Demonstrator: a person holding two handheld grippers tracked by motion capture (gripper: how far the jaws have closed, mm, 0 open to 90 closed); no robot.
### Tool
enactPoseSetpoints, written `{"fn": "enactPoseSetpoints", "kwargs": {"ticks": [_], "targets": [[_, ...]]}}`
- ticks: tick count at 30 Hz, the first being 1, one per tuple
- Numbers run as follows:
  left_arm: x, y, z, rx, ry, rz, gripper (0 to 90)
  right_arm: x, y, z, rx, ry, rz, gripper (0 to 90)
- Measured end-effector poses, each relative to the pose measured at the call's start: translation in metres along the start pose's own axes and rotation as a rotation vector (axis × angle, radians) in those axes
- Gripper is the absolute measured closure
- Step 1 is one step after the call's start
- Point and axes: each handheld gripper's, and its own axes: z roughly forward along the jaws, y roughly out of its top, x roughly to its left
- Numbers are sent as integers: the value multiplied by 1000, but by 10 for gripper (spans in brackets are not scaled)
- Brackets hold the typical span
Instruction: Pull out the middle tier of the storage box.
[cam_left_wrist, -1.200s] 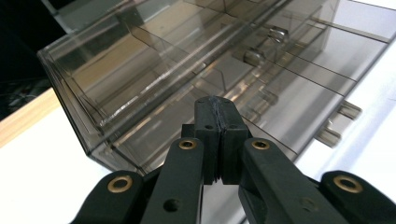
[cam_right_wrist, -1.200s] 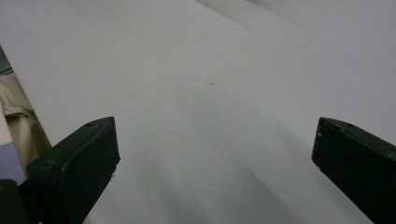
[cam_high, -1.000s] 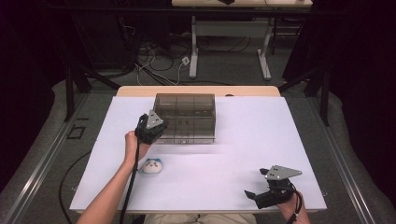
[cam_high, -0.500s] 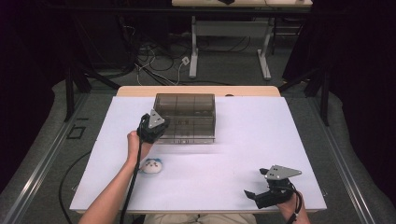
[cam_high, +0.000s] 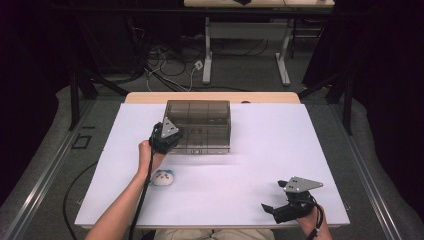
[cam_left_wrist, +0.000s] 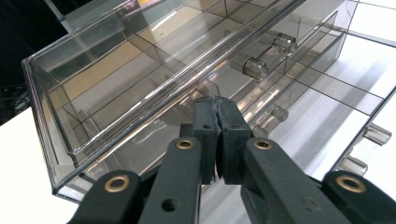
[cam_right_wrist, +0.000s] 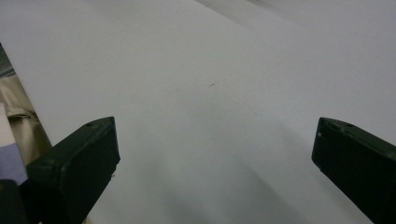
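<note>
1. Since the earlier frames nothing has shifted: left gripper (cam_high: 167, 137) is still at the front-left of the smoky clear drawer box (cam_high: 200, 125), and the box hasn't moved.
2. L jaws clenched tight in the left gripper view (cam_left_wrist: 217, 105), tips against the box front. A thin clear edge may be pinched between them, can't tell for sure.
3. Right gripper (cam_high: 274, 196) is parked near the front-right corner of the table (cam_high: 280, 145), jaws spread wide, nothing between them.
4. Small white toy (cam_high: 162, 177) lies beside the L forearm, untouched.
5. Judgement: grip is set and a drawer pull looks next, w/ no progress visible yet.
</note>
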Motion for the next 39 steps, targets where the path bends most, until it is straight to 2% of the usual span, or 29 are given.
{"fn": "enactPoseSetpoints", "kwargs": {"ticks": [6, 10, 16, 25, 27, 35, 39], "targets": [[0, 0, -4, 23, -18, -6, 759, 0, 0, 0, -1, 3, 4, 3], [-2, -1, -9, 17, -14, -29, 637, 0, 0, -1, 1, 0, 1, 3], [-1, -5, -15, 44, -34, -58, 481, 0, 0, -1, 2, -1, 0, 3], [0, -9, -27, 49, -27, -79, 300, 0, 0, -1, 0, -4, 1, 3], [-2, -10, -30, 53, -25, -69, 263, 0, 0, -1, 2, -3, 0, 3], [-10, -18, -46, 77, -30, -49, 158, 0, 0, -2, 3, -5, -7, 3], [-13, -25, -52, 93, -49, -66, 137, 0, 0, -2, 11, -5, -10, 4]]}}
